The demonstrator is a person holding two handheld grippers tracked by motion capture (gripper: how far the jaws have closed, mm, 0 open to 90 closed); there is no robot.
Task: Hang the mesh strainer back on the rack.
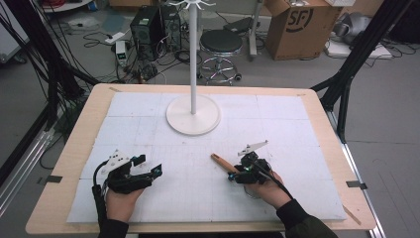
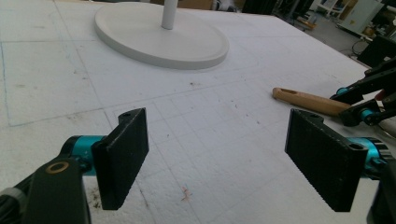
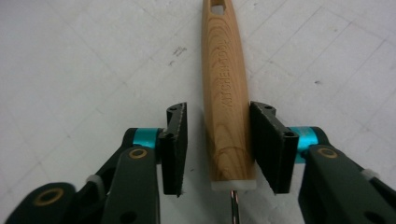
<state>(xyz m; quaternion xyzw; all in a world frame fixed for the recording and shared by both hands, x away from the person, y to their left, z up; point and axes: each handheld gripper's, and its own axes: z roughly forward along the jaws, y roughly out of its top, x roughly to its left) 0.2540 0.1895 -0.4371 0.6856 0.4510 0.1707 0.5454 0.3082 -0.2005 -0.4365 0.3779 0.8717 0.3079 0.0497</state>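
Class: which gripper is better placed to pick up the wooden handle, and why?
Right. The right gripper already straddles the wooden handle; the left gripper hangs open over bare mat, well off to the side.

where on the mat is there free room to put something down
Free: the mat left of the stand base, and the stretch between the left tool and the wooden handle. Crowded: around the right tool, whose jaws flank the handle.

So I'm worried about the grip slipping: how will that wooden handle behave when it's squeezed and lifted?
The wooden handle looks stiff, so it probably won't bend. Its rounded, smooth sides may let it roll or twist between the right gripper's flat pads. A thin metal shaft leaves its end, so hidden weight there might tip it.
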